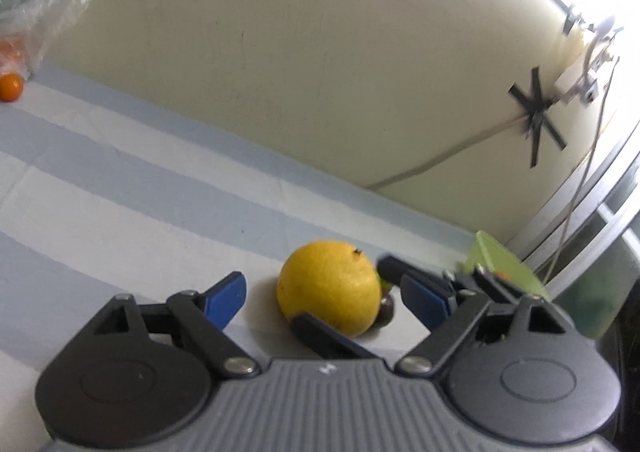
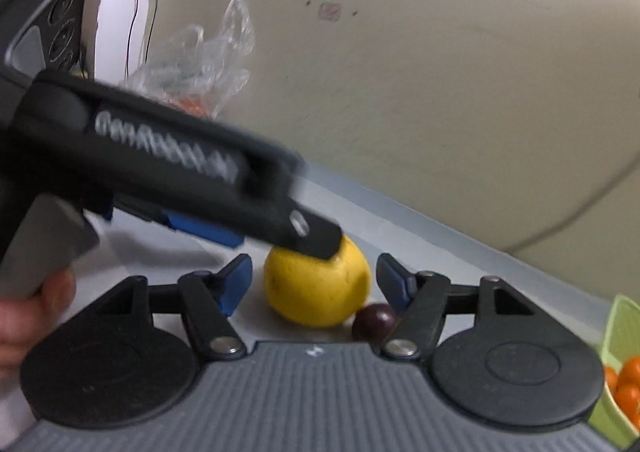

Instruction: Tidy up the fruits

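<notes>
A large yellow citrus fruit [image 1: 330, 286] lies on the striped tablecloth, with a small dark purple fruit [image 1: 387, 310] touching its right side. My left gripper [image 1: 326, 294] is open and the yellow fruit sits between its blue-padded fingers. My right gripper [image 2: 316, 284] is open too, around the same yellow fruit [image 2: 316, 292], with the purple fruit [image 2: 374, 320] by its right finger. The left gripper's body [image 2: 180, 156] crosses the right wrist view and its tip rests on top of the fruit.
A green bowl [image 2: 622, 336] holding small oranges [image 2: 626, 384] stands at the right; it also shows in the left wrist view [image 1: 500, 264]. A clear plastic bag [image 1: 44, 0] with orange fruit and a loose small orange [image 1: 10, 87] lie far left. A cream wall runs behind the table.
</notes>
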A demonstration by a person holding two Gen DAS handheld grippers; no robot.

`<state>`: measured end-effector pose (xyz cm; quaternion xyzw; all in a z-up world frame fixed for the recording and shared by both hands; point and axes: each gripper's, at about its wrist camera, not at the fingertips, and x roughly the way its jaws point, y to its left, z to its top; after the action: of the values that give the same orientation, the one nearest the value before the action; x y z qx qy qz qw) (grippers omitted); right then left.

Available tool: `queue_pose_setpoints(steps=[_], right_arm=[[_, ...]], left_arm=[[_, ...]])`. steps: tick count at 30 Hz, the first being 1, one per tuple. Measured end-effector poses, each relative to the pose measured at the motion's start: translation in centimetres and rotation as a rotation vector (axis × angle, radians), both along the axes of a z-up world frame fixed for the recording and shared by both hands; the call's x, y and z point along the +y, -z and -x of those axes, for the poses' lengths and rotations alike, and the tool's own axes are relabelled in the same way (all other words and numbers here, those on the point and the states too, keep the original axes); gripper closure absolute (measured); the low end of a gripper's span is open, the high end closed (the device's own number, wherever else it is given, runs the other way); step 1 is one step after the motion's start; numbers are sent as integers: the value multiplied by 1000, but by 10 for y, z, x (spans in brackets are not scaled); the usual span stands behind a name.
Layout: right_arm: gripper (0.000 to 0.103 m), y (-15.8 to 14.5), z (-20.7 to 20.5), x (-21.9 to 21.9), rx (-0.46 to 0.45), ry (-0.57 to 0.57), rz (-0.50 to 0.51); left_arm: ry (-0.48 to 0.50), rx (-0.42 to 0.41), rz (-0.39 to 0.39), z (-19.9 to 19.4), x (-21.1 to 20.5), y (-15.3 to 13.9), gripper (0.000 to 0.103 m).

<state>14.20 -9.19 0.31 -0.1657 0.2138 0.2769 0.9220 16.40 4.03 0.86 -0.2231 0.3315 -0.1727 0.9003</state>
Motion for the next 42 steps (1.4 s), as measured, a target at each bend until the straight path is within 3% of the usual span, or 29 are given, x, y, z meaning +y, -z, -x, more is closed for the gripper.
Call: queue_pose_setpoints(steps=[3,6,13,16,20,22,25,31,35,42], right_arm=[[32,9,-14,9,7,7,60],[35,8,-14,8,20,20,52],[35,-5,40,-9,-22,16,-17],[35,-4,72,-19,-22,6,-29],[35,3,108,-31,34,-2,-29],[35,4,123,-39,30,16,-34],[35,1,137,-45,50,29,-53],[34,6,149,-48,20,37,-48],[29,8,131,-39,69,41,-73],[28,9,137,-48,99,53,-117]], left_arm=[[9,23,16,-4,-2,9,16],[47,10,25,2,-3,8,38],[56,-54,-84,64,-22,-15,38],[71,-59,-112,94,-28,-15,35],[20,-71,-180,125,-27,-20,11],[-13,-91,-222,138,-25,-23,6],[-74,-109,-296,148,-27,-26,7],[-137,-74,-335,152,-22,-22,7],[-154,-65,-340,154,-17,-19,7],[-174,-48,-349,153,-13,-16,7]])
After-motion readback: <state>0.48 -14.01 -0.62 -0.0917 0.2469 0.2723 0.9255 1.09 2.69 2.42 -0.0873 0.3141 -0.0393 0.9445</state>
